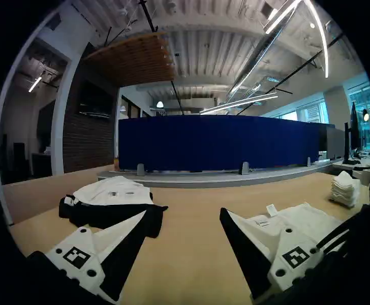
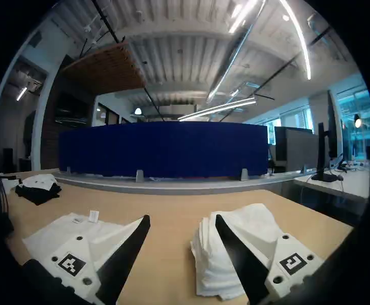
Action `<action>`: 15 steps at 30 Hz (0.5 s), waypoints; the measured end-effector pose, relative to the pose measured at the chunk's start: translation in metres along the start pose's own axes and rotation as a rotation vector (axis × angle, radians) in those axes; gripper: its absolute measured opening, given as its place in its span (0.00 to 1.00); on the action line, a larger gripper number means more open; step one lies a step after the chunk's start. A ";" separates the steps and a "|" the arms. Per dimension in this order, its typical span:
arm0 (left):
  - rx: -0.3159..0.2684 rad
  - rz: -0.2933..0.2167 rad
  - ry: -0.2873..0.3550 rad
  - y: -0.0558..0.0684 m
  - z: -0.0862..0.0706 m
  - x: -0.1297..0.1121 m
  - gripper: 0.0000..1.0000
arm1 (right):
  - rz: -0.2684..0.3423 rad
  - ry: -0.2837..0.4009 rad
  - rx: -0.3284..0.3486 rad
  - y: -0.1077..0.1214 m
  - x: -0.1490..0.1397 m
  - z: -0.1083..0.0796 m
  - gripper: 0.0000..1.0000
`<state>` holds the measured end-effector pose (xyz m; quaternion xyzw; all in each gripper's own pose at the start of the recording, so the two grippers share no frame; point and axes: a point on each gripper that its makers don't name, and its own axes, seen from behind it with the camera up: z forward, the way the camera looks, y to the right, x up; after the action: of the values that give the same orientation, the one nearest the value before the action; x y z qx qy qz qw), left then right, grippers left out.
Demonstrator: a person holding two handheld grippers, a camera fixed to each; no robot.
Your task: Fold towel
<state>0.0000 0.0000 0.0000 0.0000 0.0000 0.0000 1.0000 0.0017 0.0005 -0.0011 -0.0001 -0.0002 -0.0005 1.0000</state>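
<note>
- Left gripper view: my left hand-held gripper [image 1: 183, 213] hangs low over the pale wooden surface [image 1: 195, 193]. Its two fingers are wide apart with nothing between them, which I read as a ready stance ahead of a pinch.
- The flat white cloth towel [image 1: 307, 216], which has a small tag, lies spread on the surface just behind the finger on the right of this view. Laid out like that, its edges are free to be taken.
- A heap of black and white fabric [image 1: 111, 201] sits off to the other side. A stack of folded white towels [image 1: 345, 189] stands farther off, probably the finished pile, kept out of the working area.
- Right gripper view: my right hand-held gripper [image 2: 181, 217] is likewise spread and empty, low over the surface.
- Here the flat white cloth towel [image 2: 58, 231] lies by the finger on the left, with the stack of folded white towels [image 2: 236, 223] just behind the other finger. I judge the towel lies between my two grippers, one for each end.
- No fold looks begun.
</note>
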 end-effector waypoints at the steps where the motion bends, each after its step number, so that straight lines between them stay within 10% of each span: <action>1: 0.000 0.000 0.000 0.000 0.000 0.000 0.99 | 0.000 0.000 0.000 0.000 0.000 0.000 1.00; 15: 0.000 -0.001 0.000 0.001 -0.001 0.000 0.99 | 0.000 0.000 0.000 0.000 0.001 0.000 1.00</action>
<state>0.0005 0.0011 -0.0006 0.0001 0.0000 -0.0003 1.0000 0.0023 0.0008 -0.0009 -0.0002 -0.0003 -0.0005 1.0000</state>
